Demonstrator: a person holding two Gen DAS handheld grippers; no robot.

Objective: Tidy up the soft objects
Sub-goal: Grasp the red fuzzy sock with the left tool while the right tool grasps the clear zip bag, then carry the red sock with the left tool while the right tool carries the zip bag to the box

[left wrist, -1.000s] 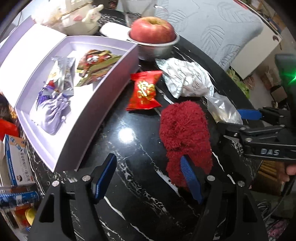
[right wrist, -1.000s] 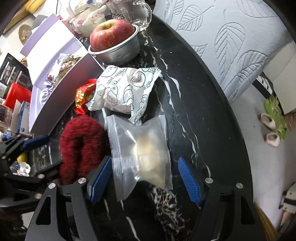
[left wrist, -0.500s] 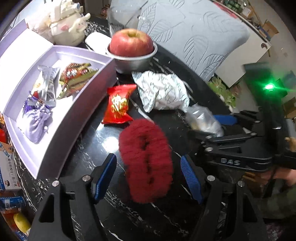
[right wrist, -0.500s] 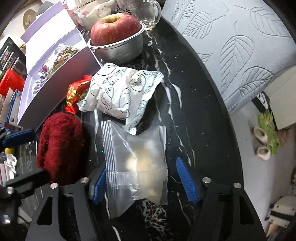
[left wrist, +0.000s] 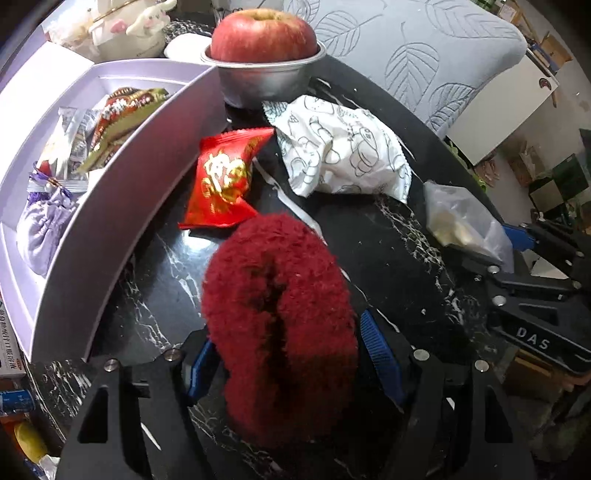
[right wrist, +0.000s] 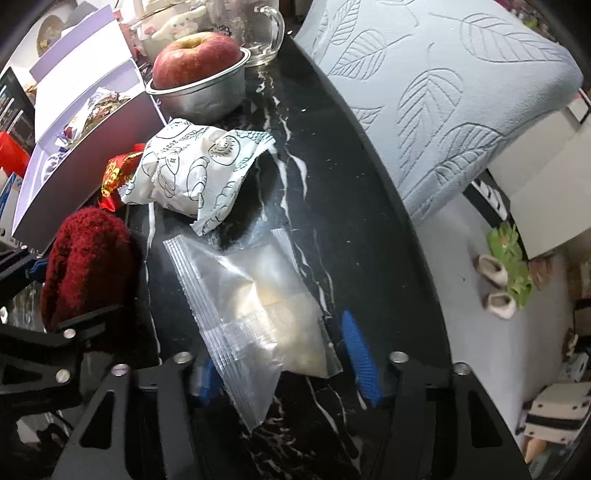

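Red fuzzy scrunchie [left wrist: 277, 317] lies lengthwise between my left gripper's [left wrist: 288, 358] wide jaws; my right gripper's [right wrist: 284, 365] jaws have just been closing around the clear bag [right wrist: 255, 306].

Red fuzzy scrunchie [left wrist: 277, 317] between open left hand-held gripper [left wrist: 291, 362] pads, red packet [left wrist: 221, 181] beyond, lilac box [left wrist: 122, 206] beside

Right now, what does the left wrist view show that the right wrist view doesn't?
Left wrist only: the purple pouch in the lavender box, and the left gripper straddling the red fluffy scrunchie.
Right wrist only: a glass mug, and the right gripper around the clear bag, its jaws just closing.
Both: apple, white packet.
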